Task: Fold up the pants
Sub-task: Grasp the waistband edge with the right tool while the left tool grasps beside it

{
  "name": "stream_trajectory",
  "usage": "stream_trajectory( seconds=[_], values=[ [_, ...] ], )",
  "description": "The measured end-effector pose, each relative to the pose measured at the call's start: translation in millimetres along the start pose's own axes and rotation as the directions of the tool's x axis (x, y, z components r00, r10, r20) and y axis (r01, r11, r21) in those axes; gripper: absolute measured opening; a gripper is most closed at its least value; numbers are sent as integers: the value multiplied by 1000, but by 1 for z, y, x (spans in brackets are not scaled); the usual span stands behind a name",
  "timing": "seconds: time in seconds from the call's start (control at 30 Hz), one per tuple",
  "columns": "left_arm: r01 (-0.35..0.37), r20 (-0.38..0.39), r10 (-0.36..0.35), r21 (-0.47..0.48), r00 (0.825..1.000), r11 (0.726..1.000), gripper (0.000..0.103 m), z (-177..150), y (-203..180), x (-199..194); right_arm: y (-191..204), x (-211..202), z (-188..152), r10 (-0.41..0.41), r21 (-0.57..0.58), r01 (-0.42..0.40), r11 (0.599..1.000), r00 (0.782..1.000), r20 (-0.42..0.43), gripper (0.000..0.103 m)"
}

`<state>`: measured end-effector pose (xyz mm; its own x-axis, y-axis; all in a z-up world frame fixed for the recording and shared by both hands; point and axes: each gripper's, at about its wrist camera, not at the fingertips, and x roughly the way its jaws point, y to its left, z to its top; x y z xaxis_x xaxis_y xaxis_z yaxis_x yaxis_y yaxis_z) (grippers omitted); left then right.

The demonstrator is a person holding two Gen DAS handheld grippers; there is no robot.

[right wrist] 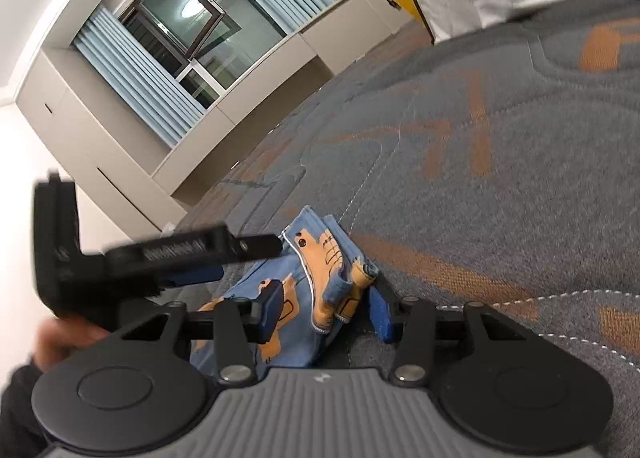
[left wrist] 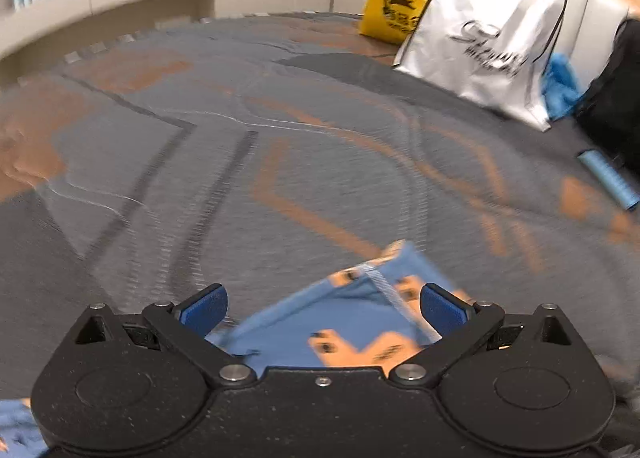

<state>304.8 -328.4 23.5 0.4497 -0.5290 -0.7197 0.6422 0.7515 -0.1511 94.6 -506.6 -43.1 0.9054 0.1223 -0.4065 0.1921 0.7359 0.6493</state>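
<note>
The pants [right wrist: 320,278] are small, blue with an orange print, and lie folded into a bundle on the grey and orange bedcover [right wrist: 480,198]. My right gripper [right wrist: 326,312] straddles the near end of the bundle. Its blue pads stand on either side of the cloth, and a thin gap shows at the right pad. In the left wrist view the pants [left wrist: 340,322] lie under and between the wide-open fingers of my left gripper [left wrist: 322,298], which holds nothing. From the right wrist view the left gripper [right wrist: 248,258] hangs blurred just left of the bundle, with a hand [right wrist: 60,338] below it.
A white shopping bag [left wrist: 488,38], a yellow bag [left wrist: 396,2] and a black bag [left wrist: 616,98] stand at the far right of the bed. A blue roll [left wrist: 608,178] lies near them. Beige cabinets and a window [right wrist: 192,22] border the far side.
</note>
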Motion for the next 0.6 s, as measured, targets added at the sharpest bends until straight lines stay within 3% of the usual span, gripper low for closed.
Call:
stream_trajectory(
  seconds=[0.07,0.1,0.2,0.3,0.4,0.5,0.6],
  values=[
    [99,-23,-101,-79,995,992,99,7,2,-2,9,0,-5,-36,-56,37,998,999,25,20],
    [149,-38,-154,-117,987,982,98,10,2,-1,16,0,-7,-59,-92,62,994,997,42,18],
    [223,-82,-240,-174,967,959,95,19,-3,5,37,-5,-16,-111,-199,128,972,989,95,15],
    [212,-131,-235,-165,963,963,93,25,-11,12,63,-7,-31,-132,-343,169,924,983,130,14],
    [218,-213,-251,-167,944,962,89,26,-13,20,87,-6,-49,-133,-492,187,850,981,143,14],
    [218,-254,-261,-183,931,959,82,20,-10,26,106,-3,-60,-134,-581,199,790,979,153,13],
    [206,-259,-249,-181,933,962,78,16,-9,28,116,2,-69,-140,-633,205,746,978,152,13]
  ],
)
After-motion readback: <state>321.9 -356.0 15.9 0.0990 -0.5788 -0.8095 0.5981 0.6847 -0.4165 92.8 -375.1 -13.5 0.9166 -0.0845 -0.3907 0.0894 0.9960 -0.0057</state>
